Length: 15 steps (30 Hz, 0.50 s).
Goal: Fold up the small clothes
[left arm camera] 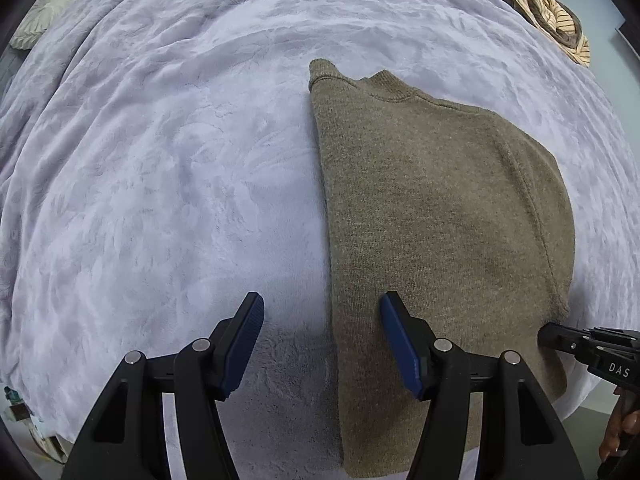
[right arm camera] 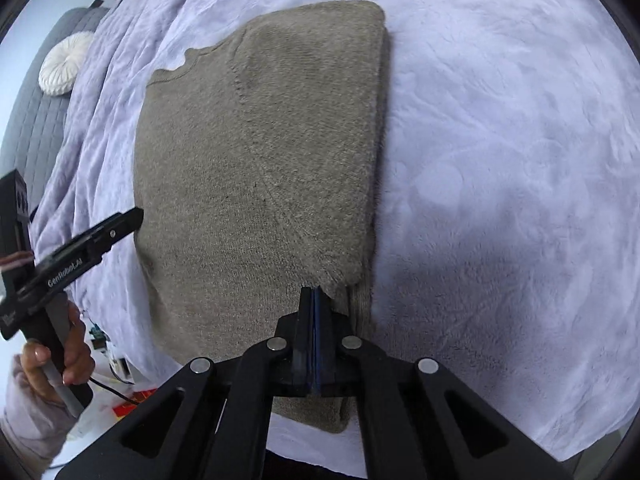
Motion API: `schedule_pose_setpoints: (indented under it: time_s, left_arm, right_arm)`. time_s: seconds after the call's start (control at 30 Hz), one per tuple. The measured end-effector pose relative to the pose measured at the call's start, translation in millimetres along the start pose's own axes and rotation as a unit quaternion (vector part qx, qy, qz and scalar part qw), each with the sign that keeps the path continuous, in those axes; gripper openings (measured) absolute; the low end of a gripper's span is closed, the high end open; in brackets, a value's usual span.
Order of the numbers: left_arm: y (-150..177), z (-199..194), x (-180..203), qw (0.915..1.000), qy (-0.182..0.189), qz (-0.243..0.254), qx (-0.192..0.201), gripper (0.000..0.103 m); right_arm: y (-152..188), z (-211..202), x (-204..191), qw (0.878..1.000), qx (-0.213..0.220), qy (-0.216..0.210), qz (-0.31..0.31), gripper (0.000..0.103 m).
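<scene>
An olive-brown knitted sweater [left arm camera: 440,208] lies partly folded on a lilac fleece blanket [left arm camera: 160,160], collar at the far end. My left gripper [left arm camera: 322,304] is open, hovering over the sweater's left edge near the hem, holding nothing. In the right wrist view my right gripper [right arm camera: 314,292] is shut on the cuff of the sweater [right arm camera: 260,160] sleeve, which is folded over the body along the right side. The left gripper [right arm camera: 134,214] shows there at the sweater's left edge. The right gripper [left arm camera: 546,334] shows at the sweater's right edge in the left wrist view.
A round white cushion [right arm camera: 66,64] and grey headboard [right arm camera: 36,120] lie at the far left. A pile of striped and brown clothes [left arm camera: 552,12] sits at the bed's far right. Clutter lies on the floor [right arm camera: 124,392] beside the bed.
</scene>
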State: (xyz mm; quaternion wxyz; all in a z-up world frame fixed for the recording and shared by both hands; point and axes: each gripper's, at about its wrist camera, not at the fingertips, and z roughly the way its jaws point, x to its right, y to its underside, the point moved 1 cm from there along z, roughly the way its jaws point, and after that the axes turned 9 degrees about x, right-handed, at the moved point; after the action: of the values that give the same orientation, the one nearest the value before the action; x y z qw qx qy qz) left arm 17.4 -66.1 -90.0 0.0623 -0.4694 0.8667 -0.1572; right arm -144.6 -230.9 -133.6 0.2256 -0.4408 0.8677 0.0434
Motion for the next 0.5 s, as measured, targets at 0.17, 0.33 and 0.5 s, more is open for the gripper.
schedule_pose_setpoints:
  time_s: [0.17, 0.33, 0.5]
  left_arm:
    - [8.6, -0.3, 0.1, 0.9996, -0.028, 0.005, 0.006, 0.076]
    - [17.9, 3.6, 5.5, 0.9986, -0.042, 0.033, 0.001, 0.076]
    - [17.7, -0.4, -0.7, 0.999, -0.035, 0.018, -0.023, 0.076]
  right_arm:
    - [3.9, 0.6, -11.8, 0.999, 0.004, 0.037, -0.027, 0.0]
    - [9.8, 6.1, -15.0, 0.998, 0.003, 0.052, -0.044, 0.0]
    - [6.3, 4.8, -15.1, 0.998, -0.005, 0.06, -0.012, 0.0]
